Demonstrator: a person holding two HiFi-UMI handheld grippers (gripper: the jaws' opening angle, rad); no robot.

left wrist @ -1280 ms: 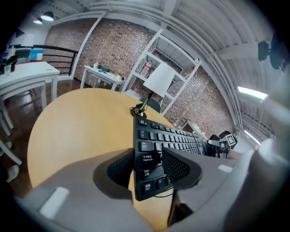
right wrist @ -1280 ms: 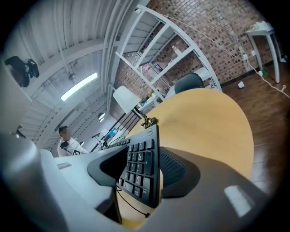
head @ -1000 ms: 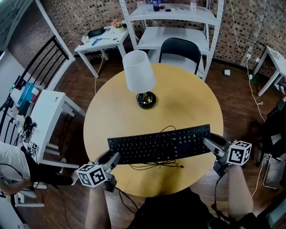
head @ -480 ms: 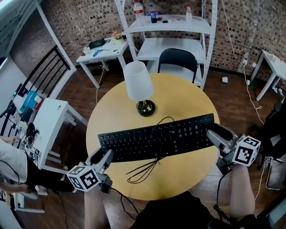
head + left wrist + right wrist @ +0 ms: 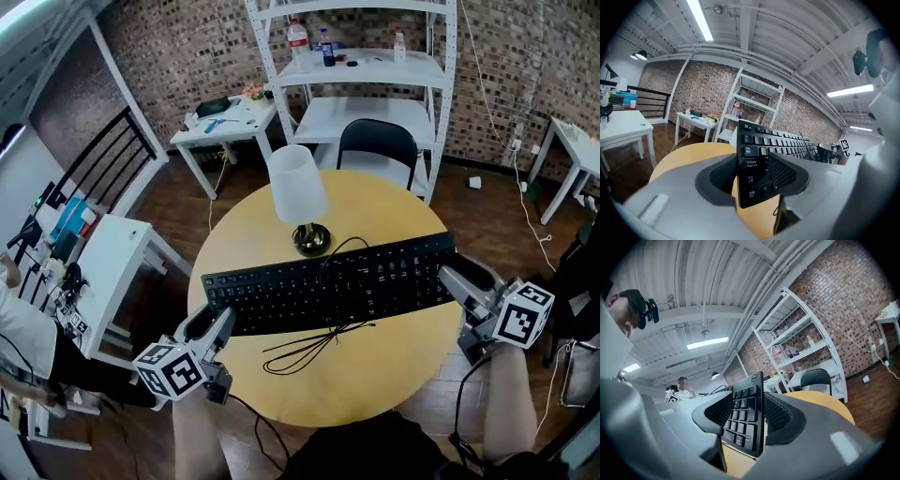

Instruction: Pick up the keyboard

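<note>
A long black keyboard (image 5: 328,286) hangs lifted above the round wooden table (image 5: 375,375), held at both ends. My left gripper (image 5: 217,323) is shut on its left end; in the left gripper view the keyboard (image 5: 752,161) stands on edge between the ribbed pads (image 5: 780,171). My right gripper (image 5: 457,279) clasps the right end, its jaws closing on it; in the right gripper view the number-pad end (image 5: 747,420) sits between the pads (image 5: 776,411). The keyboard's black cable (image 5: 309,342) loops down onto the tabletop.
A white-shaded lamp (image 5: 298,192) on a black base stands on the table just behind the keyboard. A black chair (image 5: 377,141) and a white shelf unit (image 5: 356,66) stand beyond. White side tables (image 5: 103,253) and a person (image 5: 19,337) are at the left.
Both grippers have risen with the keyboard between them, lifting it off the table toward the lamp. The cable has pulled out from under it and trails on the tabletop.
</note>
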